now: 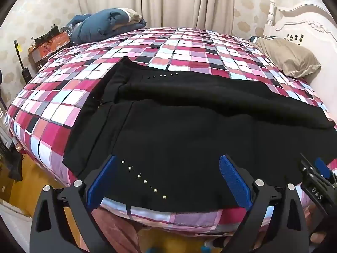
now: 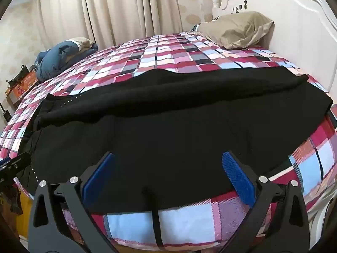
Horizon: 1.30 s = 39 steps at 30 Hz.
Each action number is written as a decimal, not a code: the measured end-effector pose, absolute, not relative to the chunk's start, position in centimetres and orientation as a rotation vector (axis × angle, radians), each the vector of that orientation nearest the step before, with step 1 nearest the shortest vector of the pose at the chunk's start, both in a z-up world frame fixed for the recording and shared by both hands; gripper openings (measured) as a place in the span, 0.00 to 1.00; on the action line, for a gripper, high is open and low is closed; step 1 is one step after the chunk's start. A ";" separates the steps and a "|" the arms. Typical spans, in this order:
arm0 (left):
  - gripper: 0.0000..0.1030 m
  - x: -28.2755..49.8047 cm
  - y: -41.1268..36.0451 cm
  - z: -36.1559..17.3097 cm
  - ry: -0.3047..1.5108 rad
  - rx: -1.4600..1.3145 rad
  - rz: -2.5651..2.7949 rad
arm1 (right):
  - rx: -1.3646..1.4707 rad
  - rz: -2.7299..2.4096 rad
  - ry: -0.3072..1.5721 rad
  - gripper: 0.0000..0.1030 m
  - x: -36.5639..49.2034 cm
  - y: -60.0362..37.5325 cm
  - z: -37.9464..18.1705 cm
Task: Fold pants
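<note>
Black pants point(image 1: 179, 130) lie spread across the near side of a plaid bed, waistband to the left, legs running right; a row of small metal studs point(image 1: 143, 179) marks the near pocket. The far leg lies folded partly over the near one. My left gripper point(image 1: 168, 179) is open, hovering over the near edge at the hip, holding nothing. My right gripper point(image 2: 168, 177) is open over the near edge of the pants point(image 2: 179, 130) further right along the leg, empty. The right gripper also shows in the left wrist view point(image 1: 316, 175).
The plaid bedspread point(image 1: 189, 48) covers the bed. A tan pillow point(image 1: 288, 57) lies by the white headboard point(image 2: 284, 6). A blue folded duvet point(image 1: 101, 25) sits at the far left corner. Boxes point(image 1: 48, 46) stand beside the bed. Curtains hang behind.
</note>
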<state>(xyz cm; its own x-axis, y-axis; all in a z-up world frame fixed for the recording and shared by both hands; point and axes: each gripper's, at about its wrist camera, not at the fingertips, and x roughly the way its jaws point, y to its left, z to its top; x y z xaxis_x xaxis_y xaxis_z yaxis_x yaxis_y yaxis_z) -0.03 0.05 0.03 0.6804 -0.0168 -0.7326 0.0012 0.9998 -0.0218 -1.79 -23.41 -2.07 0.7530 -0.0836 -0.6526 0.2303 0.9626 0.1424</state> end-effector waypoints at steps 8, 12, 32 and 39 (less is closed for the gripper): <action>0.93 -0.8 -1.2 0.2 0.824 0.011 -0.013 | 0.199 -0.177 0.711 0.98 -2.3 -23.2 -2.6; 0.93 -1.1 -1.0 -0.2 0.835 0.014 -0.010 | 0.195 -0.176 0.724 0.98 -2.6 -23.0 -2.8; 0.93 -1.2 -0.7 -0.9 0.869 0.008 -0.020 | 0.196 -0.180 0.746 0.98 -2.8 -23.2 -3.1; 0.93 -1.0 -0.7 -1.2 0.880 0.009 -0.023 | 0.200 -0.182 0.758 0.98 -3.0 -23.5 -3.4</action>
